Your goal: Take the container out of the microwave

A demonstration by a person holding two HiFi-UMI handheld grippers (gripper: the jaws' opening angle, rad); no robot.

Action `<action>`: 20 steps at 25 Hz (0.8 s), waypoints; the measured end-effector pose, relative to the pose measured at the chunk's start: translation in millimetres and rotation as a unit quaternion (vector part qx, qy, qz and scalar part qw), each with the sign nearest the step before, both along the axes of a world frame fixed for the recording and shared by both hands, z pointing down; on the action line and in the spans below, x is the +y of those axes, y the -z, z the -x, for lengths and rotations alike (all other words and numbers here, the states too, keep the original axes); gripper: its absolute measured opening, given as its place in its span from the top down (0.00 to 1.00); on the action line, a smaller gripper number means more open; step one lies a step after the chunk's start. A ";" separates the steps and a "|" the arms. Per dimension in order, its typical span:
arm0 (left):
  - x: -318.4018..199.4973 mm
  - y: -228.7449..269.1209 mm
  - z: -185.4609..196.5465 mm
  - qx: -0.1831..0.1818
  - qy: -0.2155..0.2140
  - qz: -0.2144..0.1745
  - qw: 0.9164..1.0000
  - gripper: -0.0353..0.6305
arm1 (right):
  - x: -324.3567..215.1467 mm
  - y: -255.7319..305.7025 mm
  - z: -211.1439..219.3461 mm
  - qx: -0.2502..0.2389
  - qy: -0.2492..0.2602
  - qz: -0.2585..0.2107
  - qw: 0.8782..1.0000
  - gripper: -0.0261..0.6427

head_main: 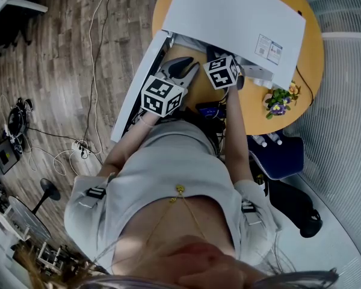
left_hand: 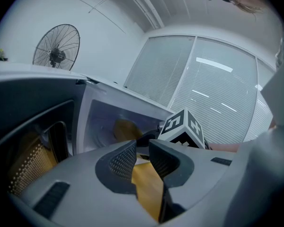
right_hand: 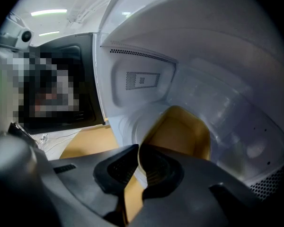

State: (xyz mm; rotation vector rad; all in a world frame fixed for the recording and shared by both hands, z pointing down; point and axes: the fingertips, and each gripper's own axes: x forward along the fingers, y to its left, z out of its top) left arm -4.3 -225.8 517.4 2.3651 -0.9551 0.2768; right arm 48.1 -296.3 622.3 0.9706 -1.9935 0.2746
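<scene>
Inside the microwave [right_hand: 146,79], right gripper's [right_hand: 138,167] jaws pinch the container's [right_hand: 180,131] rim.

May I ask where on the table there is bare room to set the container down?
Bare table: a patch between the microwave's front corner and the flowers, and the rim strip beyond the flowers. The microwave's mouth is crowded.

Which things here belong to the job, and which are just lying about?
Job: microwave, door open; tan container inside it; right gripper, shut on its rim; left gripper, open.
Lying about: flowers, fan, power strip.
</scene>
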 end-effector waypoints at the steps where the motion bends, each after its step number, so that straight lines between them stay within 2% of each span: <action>1: 0.2 -0.4 0.0 0.000 0.000 0.000 1.000 0.82 | 0.0 -0.5 -0.3 -0.001 0.000 0.000 1.000 0.91; 20: 2.9 -0.1 0.9 0.000 -0.001 0.000 1.000 0.82 | 5.8 4.2 -3.8 0.003 -0.003 -0.002 1.000 0.91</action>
